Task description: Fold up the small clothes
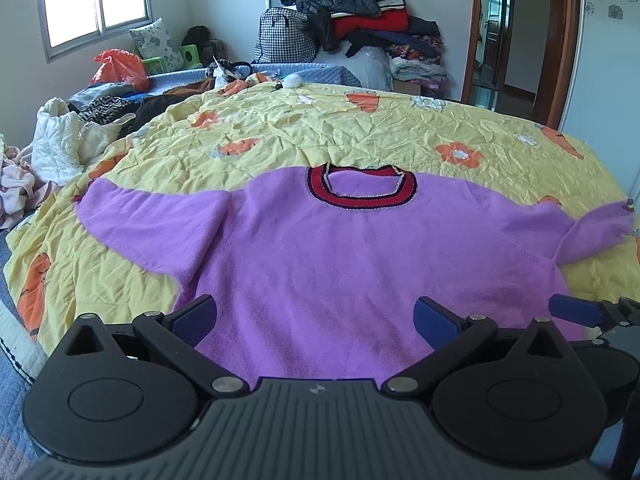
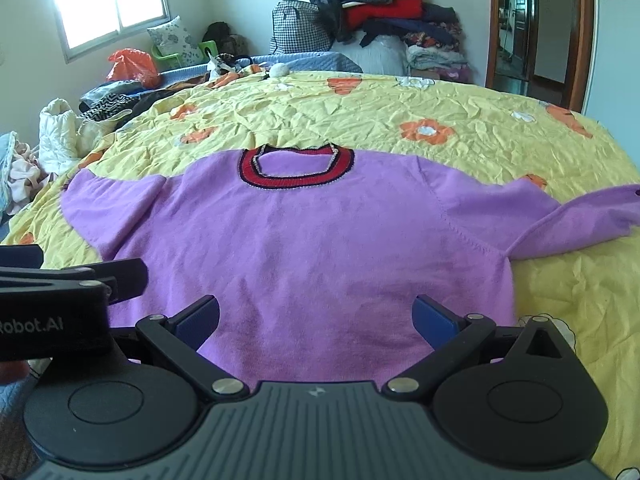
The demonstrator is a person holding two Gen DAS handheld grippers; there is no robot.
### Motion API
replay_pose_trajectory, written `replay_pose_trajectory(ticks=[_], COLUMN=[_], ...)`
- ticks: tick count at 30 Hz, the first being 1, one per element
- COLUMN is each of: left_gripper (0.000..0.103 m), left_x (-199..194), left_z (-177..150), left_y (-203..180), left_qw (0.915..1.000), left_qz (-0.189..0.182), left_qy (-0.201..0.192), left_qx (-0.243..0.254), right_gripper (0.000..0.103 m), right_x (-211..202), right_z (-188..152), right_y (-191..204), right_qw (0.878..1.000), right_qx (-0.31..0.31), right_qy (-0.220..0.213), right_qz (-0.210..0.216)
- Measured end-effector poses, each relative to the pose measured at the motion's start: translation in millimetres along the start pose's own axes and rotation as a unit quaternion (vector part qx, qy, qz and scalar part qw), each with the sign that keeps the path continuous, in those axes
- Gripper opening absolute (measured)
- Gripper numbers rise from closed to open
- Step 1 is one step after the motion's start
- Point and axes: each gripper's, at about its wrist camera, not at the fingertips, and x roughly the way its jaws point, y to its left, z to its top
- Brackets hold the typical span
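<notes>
Two grippers are hovering side by side over the hem end of a purple sweater [image 1: 320,248], which is lying flat and face up on a yellow floral bedspread [image 1: 360,128] covering the bed. The left gripper [image 1: 316,318] is standing with its jaws spread wide and holding nothing; purple knit is showing between them and just ahead of them. The right gripper [image 2: 316,316] is likewise standing with jaws wide apart and empty, the sweater body lying between and ahead of them. The red collar [image 2: 296,168] is sitting well ahead of both sets of jaws, and the two sleeves are reaching out to either side, the left sleeve [image 1: 152,220] lying flat, the right sleeve [image 2: 580,216] lying angled toward the bed edge.

Judgement: folding is not yet showing; the garment is appearing fully spread, so the work is standing at the opening step. The next move is calling for each gripper to be closing on a side or sleeve and carrying it inward across the body. Whether the jaws are touching the knit cannot be told. Loose clothing [image 1: 60,148] is lying well off to the left of the jaws, apart from the sweater.
</notes>
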Motion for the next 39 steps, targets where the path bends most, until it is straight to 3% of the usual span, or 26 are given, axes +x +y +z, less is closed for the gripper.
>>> replay_pose_trajectory(ticks=[3,8,14,17,20,23,26,28,30,31,36,39], left_gripper=[0.103,0.103,0.103,0.103,0.103,0.103,0.103,0.103,0.103,0.103,0.103,0.103], left_x=[3,9,8,4,0,-4,1,6,16,21,41,52], left_z=[0,-5,-11,-13,-13,-10,-8,-11,-12,-12,-13,-8], left_y=[-1,1,6,7,10,19,24,28,31,33,28,19], left_qw=[0.9999,0.9990,0.9996,0.9998,0.9984,0.9970,0.9977,0.9973,0.9974,0.9977,0.9993,0.9997], left_qz=[-0.006,-0.026,0.000,0.010,0.035,0.022,0.013,0.014,0.013,0.008,0.002,-0.003], left_qy=[0.011,0.037,0.026,-0.013,-0.034,-0.055,-0.046,-0.049,-0.036,-0.028,0.001,0.019], left_qx=[-0.001,0.005,-0.009,-0.009,-0.028,-0.051,-0.048,-0.053,-0.061,-0.061,-0.038,-0.017], right_gripper=[0.103,0.103,0.103,0.103,0.103,0.103,0.103,0.103,0.103,0.103,0.103,0.103], right_x=[1,7,12,18,18,11,-1,9,42,51,58,64], right_z=[-2,-7,-5,0,4,10,15,10,7,5,11,22], right_y=[-4,-7,-14,-13,-19,-27,-28,-23,-19,-18,-18,-29], right_qw=[1.000,1.000,0.997,0.992,0.994,0.997,1.000,0.996,0.998,0.997,0.998,0.997], right_qx=[-0.002,-0.018,-0.017,-0.036,-0.020,0.014,0.006,-0.053,-0.065,-0.071,-0.062,-0.066], right_qy=[0.004,0.015,0.043,0.062,0.067,0.047,-0.013,-0.067,0.010,0.018,-0.004,0.004], right_qz=[0.008,-0.018,-0.061,-0.100,-0.082,-0.056,-0.005,0.027,-0.003,-0.012,-0.008,-0.031])
